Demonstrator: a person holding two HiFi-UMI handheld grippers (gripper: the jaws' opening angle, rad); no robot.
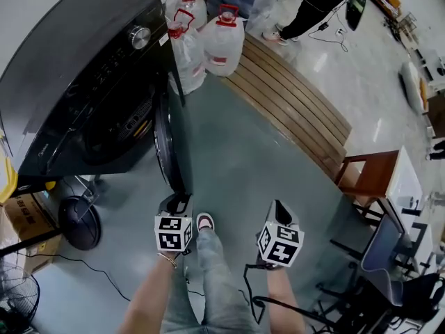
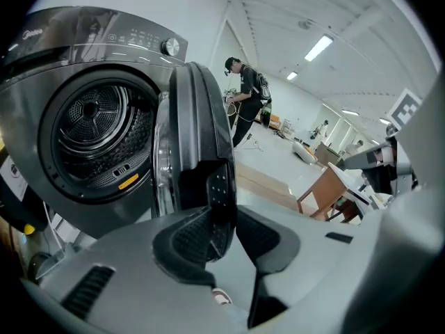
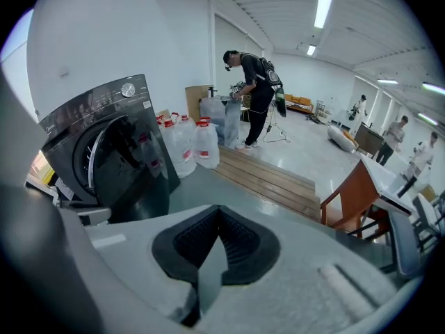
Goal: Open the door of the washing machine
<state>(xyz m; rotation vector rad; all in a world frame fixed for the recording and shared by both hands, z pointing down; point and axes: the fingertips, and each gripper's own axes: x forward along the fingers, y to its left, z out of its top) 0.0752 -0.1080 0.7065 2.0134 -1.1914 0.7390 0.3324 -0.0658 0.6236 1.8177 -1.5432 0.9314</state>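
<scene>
Two grippers over a grey-green floor (image 1: 236, 158), dark washing machine (image 1: 76, 82) at left, its door (image 1: 167, 145) swung open, left gripper (image 2: 226, 221) jaws apart astride the door's edge, water jugs (image 1: 222, 44) behind, right gripper (image 3: 219, 214) jaws together, empty, wooden platform (image 1: 292, 110) along the floor's right edge.

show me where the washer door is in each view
Head view: the door is left of centre, edge-on, swung wide open.
Left gripper view: the door is at centre, edge-on, close to the camera.
Right gripper view: the door is at left, with its dark inner face showing.
Shared landmark: the silver knob shows in all three views, just above the door.
</scene>
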